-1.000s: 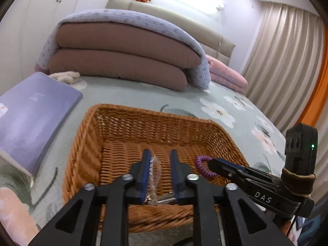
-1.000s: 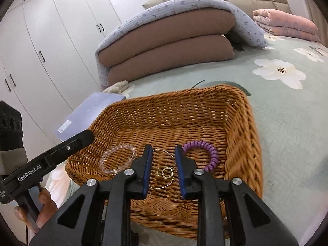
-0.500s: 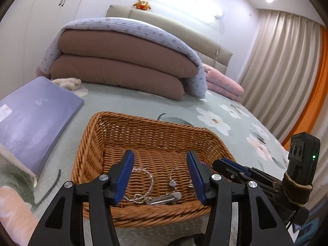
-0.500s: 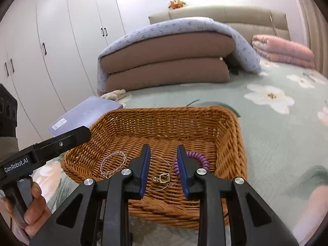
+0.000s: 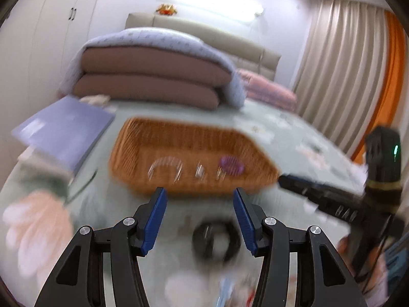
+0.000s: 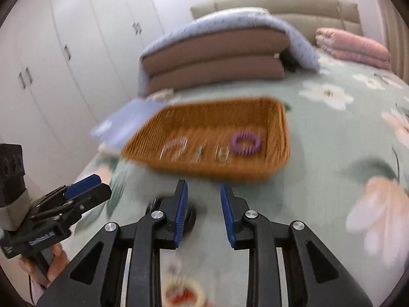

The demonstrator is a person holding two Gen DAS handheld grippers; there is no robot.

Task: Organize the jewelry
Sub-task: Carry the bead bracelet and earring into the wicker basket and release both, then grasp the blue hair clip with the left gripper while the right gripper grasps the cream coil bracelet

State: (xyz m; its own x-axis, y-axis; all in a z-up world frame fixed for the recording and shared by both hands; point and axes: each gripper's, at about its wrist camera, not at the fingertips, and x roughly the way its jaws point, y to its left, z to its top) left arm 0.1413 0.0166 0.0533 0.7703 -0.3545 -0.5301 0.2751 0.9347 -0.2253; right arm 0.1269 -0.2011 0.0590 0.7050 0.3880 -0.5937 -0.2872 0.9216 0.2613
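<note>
Resting on the green floral bedspread (image 6: pixel 332 153), the wicker basket (image 6: pixel 278 120) sits beyond both grippers, toward the far side of the bed. Both views are motion-blurred, so fine detail is limited.

Basket contents, left to right along the near part of its floor:
- a clear beaded bracelet (image 5: pixel 165 167), lying flat at the left;
- a small silvery piece (image 5: pixel 200 172) near the middle, too blurred to identify;
- a small gold-toned piece (image 6: pixel 222 153) just left of the purple item, also too blurred to identify;
- a purple coil bracelet (image 6: pixel 246 143), lying flat at the right.

Left gripper (image 5: pixel 200 220): released. Its blue pads stand well apart with nothing between them. It hangs over the bedspread on the near side of the basket, clear of the rim. A dark ring-shaped object (image 5: pixel 216 241) lies on the bedspread below the gap between the pads; its identity cannot be told.

Right gripper (image 6: pixel 204 215): jaws narrower than the left pair but parted, pads not pressing on anything, nothing held. It also hangs near of the basket, apart from it. In the right wrist view, the left gripper appears at the lower left, carried by a hand (image 6: pixel 51 266).

Surroundings: a purple book (image 5: pixel 64 130) lies just left of the basket. Folded brown quilts (image 6: pixel 214 61) under a pale blue cover are stacked at the far side, with a pink folded blanket (image 6: pixel 352 47) to their right. White wardrobe doors (image 6: pixel 64 51) stand at the left, and beige curtains (image 5: pixel 340 71) hang at the right.
</note>
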